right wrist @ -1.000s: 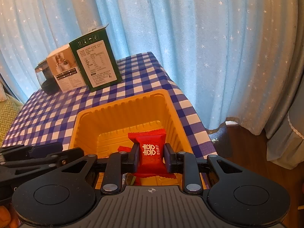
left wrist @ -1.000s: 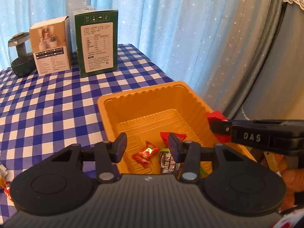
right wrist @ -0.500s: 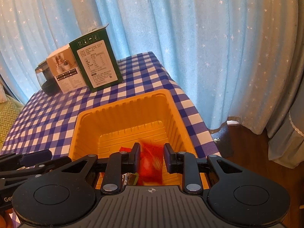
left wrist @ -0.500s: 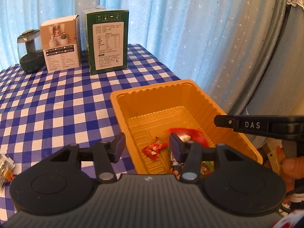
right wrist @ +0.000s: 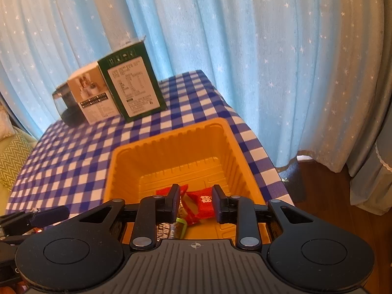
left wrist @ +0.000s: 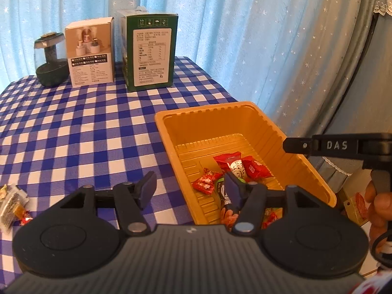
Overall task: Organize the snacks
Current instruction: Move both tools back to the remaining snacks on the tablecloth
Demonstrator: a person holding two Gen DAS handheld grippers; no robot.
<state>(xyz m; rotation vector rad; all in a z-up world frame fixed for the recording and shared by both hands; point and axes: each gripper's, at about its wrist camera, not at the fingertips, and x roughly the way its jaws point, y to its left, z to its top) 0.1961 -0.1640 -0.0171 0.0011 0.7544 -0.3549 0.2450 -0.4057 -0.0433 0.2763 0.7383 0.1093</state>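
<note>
An orange plastic tray (left wrist: 203,109) (right wrist: 171,136) stands at the right edge of the blue checked table. In it lie several wrapped snacks, among them a red packet (right wrist: 204,202) (left wrist: 254,167) and a small red candy (left wrist: 205,183). My right gripper (right wrist: 196,194) hangs over the tray's near end. Its jaws are opening, and the red packet lies free below them. My left gripper (left wrist: 189,183) sits over the tray's left rim, its jaws opening with nothing between them. Loose snacks (left wrist: 12,201) lie on the cloth at the far left.
At the back of the table stand a green box (left wrist: 149,51), a white box (left wrist: 89,54) and a dark lidded jar (left wrist: 50,58). A blue starred curtain hangs behind. The table ends just right of the tray, with wooden floor (right wrist: 330,196) below.
The red packet left my right gripper's jaws and dropped into the tray. My left gripper shifted left toward the tray's rim and its jaws spread wider.
</note>
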